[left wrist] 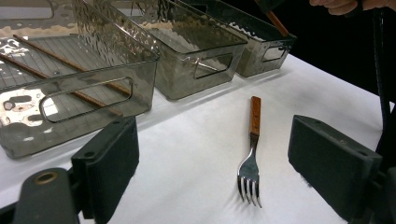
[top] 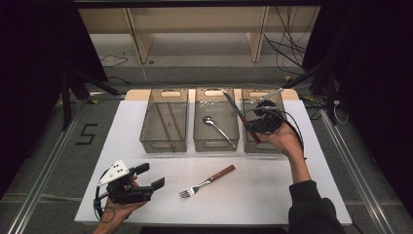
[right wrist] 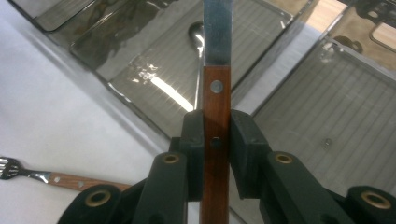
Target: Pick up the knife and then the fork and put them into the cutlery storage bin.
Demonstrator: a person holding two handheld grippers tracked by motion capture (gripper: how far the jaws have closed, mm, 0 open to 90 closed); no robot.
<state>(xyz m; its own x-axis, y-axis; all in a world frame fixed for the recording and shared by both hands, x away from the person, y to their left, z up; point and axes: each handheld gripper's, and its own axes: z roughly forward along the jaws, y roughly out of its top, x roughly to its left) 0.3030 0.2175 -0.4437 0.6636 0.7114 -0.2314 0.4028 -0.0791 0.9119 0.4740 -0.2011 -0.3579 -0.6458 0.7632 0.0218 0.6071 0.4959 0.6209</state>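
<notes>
A knife (top: 238, 114) with a brown wooden handle and steel blade is clamped by its handle in my right gripper (top: 250, 125). It hangs above the gap between the middle bin (top: 215, 145) and the right bin (top: 263, 148), blade slanting up and to the left. In the right gripper view the pads (right wrist: 194, 140) press both sides of the handle (right wrist: 216, 88). A fork (top: 207, 182) with a matching handle lies flat on the white table. My left gripper (top: 150, 176) rests open at the front left, and the fork (left wrist: 252, 154) lies between and beyond its jaws.
Three clear bins stand in a row at the back. The left bin (top: 164, 144) holds two chopsticks (top: 168, 119), and the middle one holds a spoon (top: 219, 127). The white table top (top: 272, 190) ends close to the person at the front.
</notes>
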